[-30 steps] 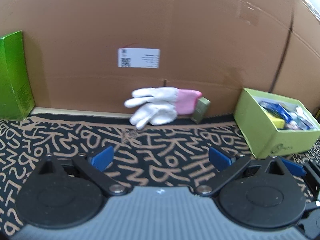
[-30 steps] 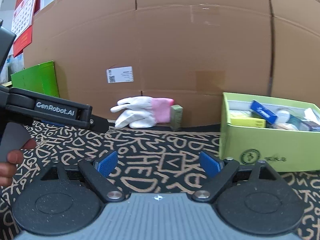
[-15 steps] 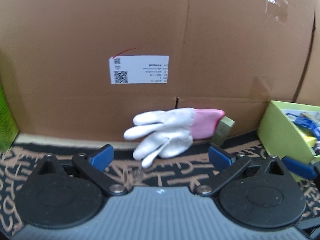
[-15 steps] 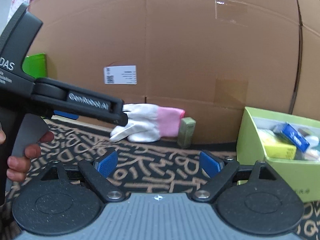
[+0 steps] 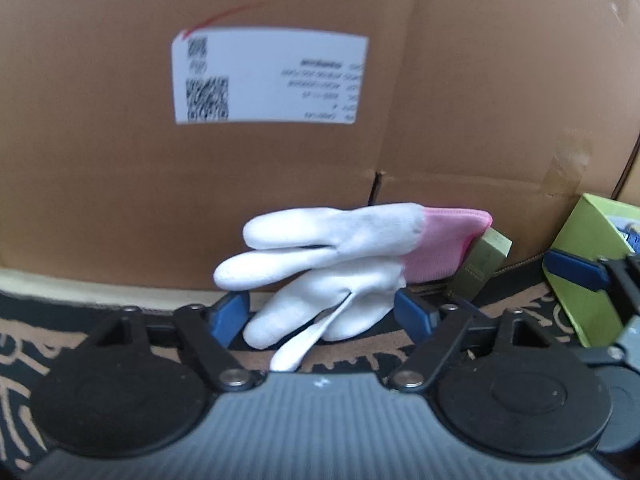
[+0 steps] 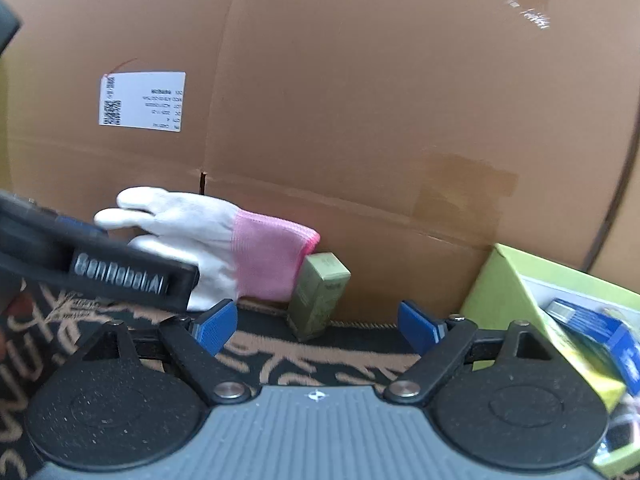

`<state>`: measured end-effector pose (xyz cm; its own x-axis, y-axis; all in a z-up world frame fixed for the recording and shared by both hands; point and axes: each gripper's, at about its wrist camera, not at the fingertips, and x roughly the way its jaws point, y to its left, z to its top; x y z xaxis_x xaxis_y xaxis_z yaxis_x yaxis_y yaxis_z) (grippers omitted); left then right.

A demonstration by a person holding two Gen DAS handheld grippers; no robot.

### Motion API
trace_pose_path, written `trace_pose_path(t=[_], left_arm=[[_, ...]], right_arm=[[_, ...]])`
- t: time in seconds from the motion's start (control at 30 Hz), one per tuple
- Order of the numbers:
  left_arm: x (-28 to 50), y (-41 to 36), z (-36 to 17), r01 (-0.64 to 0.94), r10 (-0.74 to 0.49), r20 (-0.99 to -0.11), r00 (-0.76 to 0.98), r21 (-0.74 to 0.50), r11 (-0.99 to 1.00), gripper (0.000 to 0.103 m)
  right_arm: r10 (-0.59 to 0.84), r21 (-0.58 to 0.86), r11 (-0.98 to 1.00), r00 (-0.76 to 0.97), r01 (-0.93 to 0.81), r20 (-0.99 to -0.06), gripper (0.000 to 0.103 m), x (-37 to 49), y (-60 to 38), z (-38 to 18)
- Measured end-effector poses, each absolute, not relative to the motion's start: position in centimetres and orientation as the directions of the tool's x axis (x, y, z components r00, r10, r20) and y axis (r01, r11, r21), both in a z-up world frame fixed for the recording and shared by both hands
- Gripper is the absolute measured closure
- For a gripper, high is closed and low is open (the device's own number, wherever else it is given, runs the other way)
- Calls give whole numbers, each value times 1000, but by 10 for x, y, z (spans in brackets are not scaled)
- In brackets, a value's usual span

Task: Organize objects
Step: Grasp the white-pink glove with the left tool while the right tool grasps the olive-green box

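White and pink, the glove (image 5: pixel 340 264) leans on the cardboard wall (image 5: pixel 280 184), resting on the patterned mat (image 6: pixel 320 364) beside a small olive box (image 6: pixel 320 292). The left gripper (image 5: pixel 320 312) tips down, its blue fingers closing around the glove's fingertips without squeezing yet. The right gripper (image 6: pixel 316 324) points at the olive box, spread wide and holding nothing.

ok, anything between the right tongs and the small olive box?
Only bare patterned mat, per the right wrist view. The olive box stands ahead of the open right tongs, leaning on the cardboard wall under the glove's pink cuff.
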<state>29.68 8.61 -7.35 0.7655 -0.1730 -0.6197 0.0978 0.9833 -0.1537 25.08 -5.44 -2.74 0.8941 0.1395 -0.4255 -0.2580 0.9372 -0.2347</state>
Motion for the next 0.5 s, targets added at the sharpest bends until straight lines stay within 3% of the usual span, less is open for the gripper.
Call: trace_pose_path(t=[0.13,0.27,0.33,0.4,0.5], left_arm=[[303,85,-77,103,-181,-626,758,-159,982,39],[307,79,-81,134,-224,-633,741,-187,973,67],[307,76,-84,142,-221,-644,732,-174,974,77],[306,72,-85,157,-218,-655,723,-152,976,84],[300,66,-82,222,-252,-659,709,-131,966,90]], right_arm=[[133,-260,929,893,-264,-430,17,266,-54,-31],[141,-266,925,894,-272,-425,25,270,-57,-34],[151,-274,918,891,-287,-428,38,271,-57,-37],[169,-256,918,883,-302,-438,68,271,-60,-36],[208,-174,934,872,-312,-444,76,266,-73,-31]])
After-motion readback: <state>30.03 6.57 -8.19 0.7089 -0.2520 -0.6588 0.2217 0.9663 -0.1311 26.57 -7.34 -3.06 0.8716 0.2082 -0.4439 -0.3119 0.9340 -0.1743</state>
